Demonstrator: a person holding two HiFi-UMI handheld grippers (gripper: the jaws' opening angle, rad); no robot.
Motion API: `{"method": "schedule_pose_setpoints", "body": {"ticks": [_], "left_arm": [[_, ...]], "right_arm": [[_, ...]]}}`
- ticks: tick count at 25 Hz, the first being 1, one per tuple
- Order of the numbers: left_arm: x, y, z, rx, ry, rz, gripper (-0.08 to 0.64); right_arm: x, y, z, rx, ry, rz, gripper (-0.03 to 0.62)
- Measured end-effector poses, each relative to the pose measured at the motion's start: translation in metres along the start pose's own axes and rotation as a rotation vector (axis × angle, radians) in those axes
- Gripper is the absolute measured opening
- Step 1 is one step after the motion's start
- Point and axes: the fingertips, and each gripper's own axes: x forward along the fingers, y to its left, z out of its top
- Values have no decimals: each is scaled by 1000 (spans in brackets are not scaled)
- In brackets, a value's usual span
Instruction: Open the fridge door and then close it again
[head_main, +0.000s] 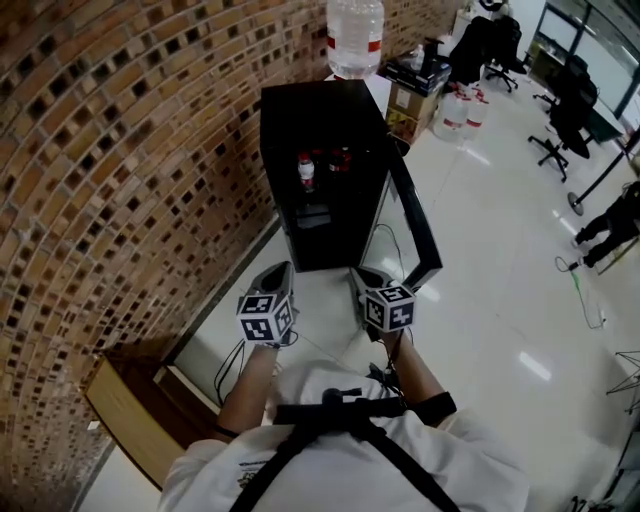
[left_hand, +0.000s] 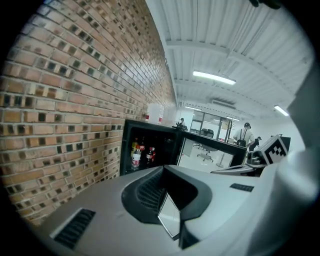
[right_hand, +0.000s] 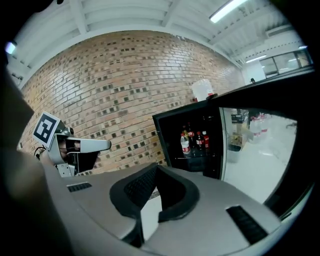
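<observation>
Standing open, the small black fridge (head_main: 322, 130) has its dark-framed glass door (head_main: 414, 220) swung wide. Short of the fridge, the left gripper (head_main: 283, 269) and right gripper (head_main: 361, 273) keep their fingers pressed together, empty. A careless shove could slam the door, toppling the drink bottles (head_main: 307, 172) inside.

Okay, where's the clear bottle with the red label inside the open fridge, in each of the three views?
Head view: the clear bottle stands on a shelf inside the fridge, upper centre.
Left gripper view: left of centre, inside the fridge.
Right gripper view: right of centre, inside the fridge.
Shared landmark: the brick wall, left of the fridge in every view.
</observation>
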Motion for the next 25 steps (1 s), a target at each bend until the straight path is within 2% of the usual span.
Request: {"method": "schedule_pose_setpoints", "body": {"ticks": [16,25], "left_arm": [[12,5,-29,-17,47,6,0],[8,5,-29,-18,47,-6,0]], "right_arm": [[-2,-6,-17,41,22,-17,8],[-6,-3,-20,50,22,-11,8]]}}
